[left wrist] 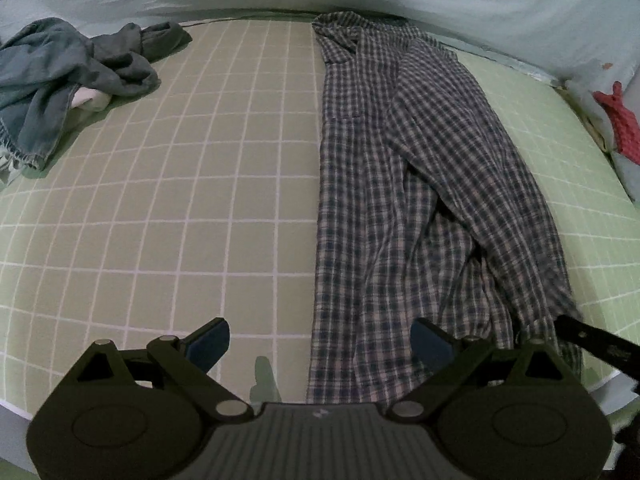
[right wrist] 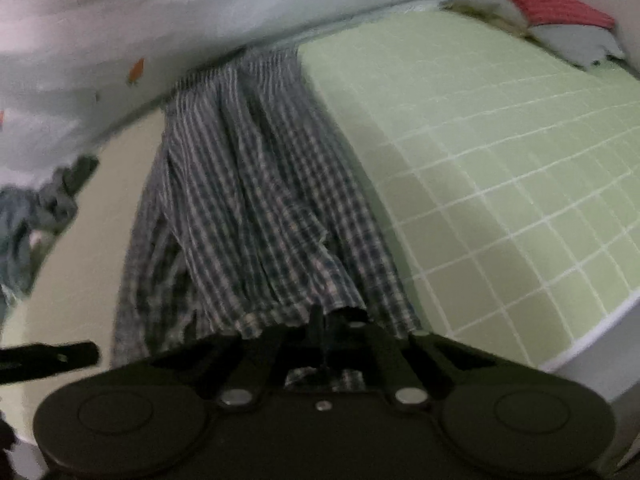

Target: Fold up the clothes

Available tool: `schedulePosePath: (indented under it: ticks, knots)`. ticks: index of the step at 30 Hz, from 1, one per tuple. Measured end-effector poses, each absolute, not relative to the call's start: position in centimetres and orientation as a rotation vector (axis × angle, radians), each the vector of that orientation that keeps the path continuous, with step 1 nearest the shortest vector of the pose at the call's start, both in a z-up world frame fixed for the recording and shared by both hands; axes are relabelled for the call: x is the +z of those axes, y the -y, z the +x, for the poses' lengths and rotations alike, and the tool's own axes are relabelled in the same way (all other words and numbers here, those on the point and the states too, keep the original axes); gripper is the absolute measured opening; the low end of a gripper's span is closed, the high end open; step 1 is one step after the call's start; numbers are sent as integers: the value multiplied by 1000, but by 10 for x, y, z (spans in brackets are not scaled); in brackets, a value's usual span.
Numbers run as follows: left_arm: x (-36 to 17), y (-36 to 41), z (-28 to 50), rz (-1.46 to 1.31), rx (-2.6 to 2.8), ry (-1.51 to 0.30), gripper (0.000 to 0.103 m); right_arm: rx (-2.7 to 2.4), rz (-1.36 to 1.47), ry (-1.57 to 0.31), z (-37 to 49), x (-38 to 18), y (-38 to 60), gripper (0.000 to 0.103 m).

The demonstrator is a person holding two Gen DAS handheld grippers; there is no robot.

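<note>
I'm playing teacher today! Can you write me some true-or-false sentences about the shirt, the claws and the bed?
1. The checked shirt lies stretched out on a green bed sheet with white squares. True.
2. The left claw is squeezed shut on the shirt. False: it is open, with the shirt's bottom edge under one finger.
3. The right claw is shut on the shirt's edge. True.
4. The crumpled pile of grey and denim clothes lies on top of the shirt. False: it lies apart, at the far left of the bed.
5. A red cloth lies by the bed's far right corner. True.
</note>
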State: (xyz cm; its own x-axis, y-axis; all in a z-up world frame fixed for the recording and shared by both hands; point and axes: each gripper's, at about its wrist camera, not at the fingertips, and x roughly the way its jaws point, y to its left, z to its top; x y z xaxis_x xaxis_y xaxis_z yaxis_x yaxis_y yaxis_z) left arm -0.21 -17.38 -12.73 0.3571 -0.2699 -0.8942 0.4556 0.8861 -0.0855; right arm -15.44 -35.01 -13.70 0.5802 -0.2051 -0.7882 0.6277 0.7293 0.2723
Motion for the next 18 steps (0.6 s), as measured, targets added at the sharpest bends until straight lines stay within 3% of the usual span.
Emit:
schedulePosePath:
  ticks: [9,11,13,18]
  knots:
    - [-143,169,-13,233,-483,-1151,97,-552,530,-939,-170,-158,349,4]
    - [-145,167,-17,245,-494,-1156,97,-546,475,-941,-174,-154,345,12]
    - [-148,164,-22,256,-507,-1171,97,-538,425,-941,-179,-152,342,39]
    - [-155,160,-34,280,-531,-1212,97,-522,381,-968,-189,-156,343,48]
